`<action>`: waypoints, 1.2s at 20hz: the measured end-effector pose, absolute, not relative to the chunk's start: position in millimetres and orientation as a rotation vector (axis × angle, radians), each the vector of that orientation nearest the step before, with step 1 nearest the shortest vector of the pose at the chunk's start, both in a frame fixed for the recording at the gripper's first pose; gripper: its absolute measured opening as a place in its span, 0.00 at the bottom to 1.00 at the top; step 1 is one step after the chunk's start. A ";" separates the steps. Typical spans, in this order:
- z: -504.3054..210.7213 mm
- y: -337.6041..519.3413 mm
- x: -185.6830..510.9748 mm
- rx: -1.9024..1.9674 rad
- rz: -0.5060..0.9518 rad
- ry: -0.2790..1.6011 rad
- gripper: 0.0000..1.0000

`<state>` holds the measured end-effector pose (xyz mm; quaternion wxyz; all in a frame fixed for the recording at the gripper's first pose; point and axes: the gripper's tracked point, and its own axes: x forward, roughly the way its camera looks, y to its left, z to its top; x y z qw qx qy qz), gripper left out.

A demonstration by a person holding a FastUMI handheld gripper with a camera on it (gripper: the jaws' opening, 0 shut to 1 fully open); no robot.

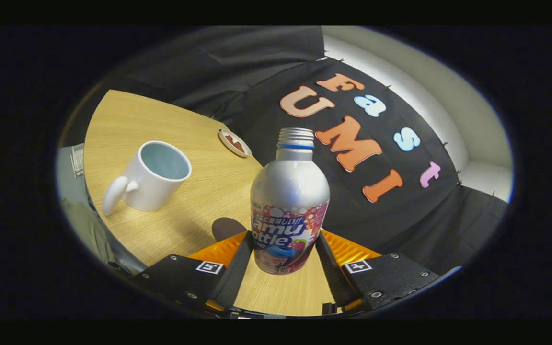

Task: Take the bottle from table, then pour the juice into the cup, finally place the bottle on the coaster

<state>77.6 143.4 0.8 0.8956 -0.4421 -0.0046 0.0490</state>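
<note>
Gripper (283,249) pinching the bottle (289,201) — both fingers pressed against its lower sides, one at its 9 o'clock, the other at its 3 o'clock. Bottle silver, cap off, bare threaded neck with a blue ring under it, coloured label round the lower half. It stands roughly upright between the fingers; its base appears clear of the wooden table (170,220), with a dark shadow on the wood at about its 8 o'clock.

White cup (154,176) on the table, at roughly 10 o'clock from the bottle and well apart from it. Cup upright, mouth open, handle pointing toward its own 8 o'clock.

Coaster (234,142) — small, round, pale rim with a reddish centre — lies flat near the table's far edge, at about 11 o'clock from the bottle, beyond the cup.
</note>
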 end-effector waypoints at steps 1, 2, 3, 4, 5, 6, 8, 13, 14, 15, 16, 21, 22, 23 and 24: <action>4.2 147.8 78.9 -0.946 0.102 -0.020 0.76; 6.1 151.0 82.5 -0.971 0.107 -0.020 0.76; 3.1 155.3 83.3 -0.987 0.115 -0.015 0.76; 0.0 160.2 83.7 -0.999 0.127 -0.013 0.76; -2.2 164.5 82.3 -1.015 0.136 -0.013 0.76; -2.5 169.4 81.6 -1.040 0.138 -0.018 0.76; 0.4 174.2 82.1 -1.103 0.136 -0.032 0.76; 6.6 179.1 82.4 -1.242 0.129 -0.062 0.76; 8.2 178.9 85.1 -1.267 0.129 -0.063 0.76; 6.9 179.3 84.9 -1.289 0.134 -0.062 0.76; 4.7 179.0 84.7 -1.310 0.140 -0.057 0.76; 5.8 179.6 82.8 -1.373 0.141 -0.061 0.76; 5.6 179.4 81.3 -1.383 0.142 -0.062 0.76; 5.6 180.5 80.7 -1.393 0.144 -0.063 0.76; 5.1 181.0 80.1 -1.400 0.145 -0.062 0.76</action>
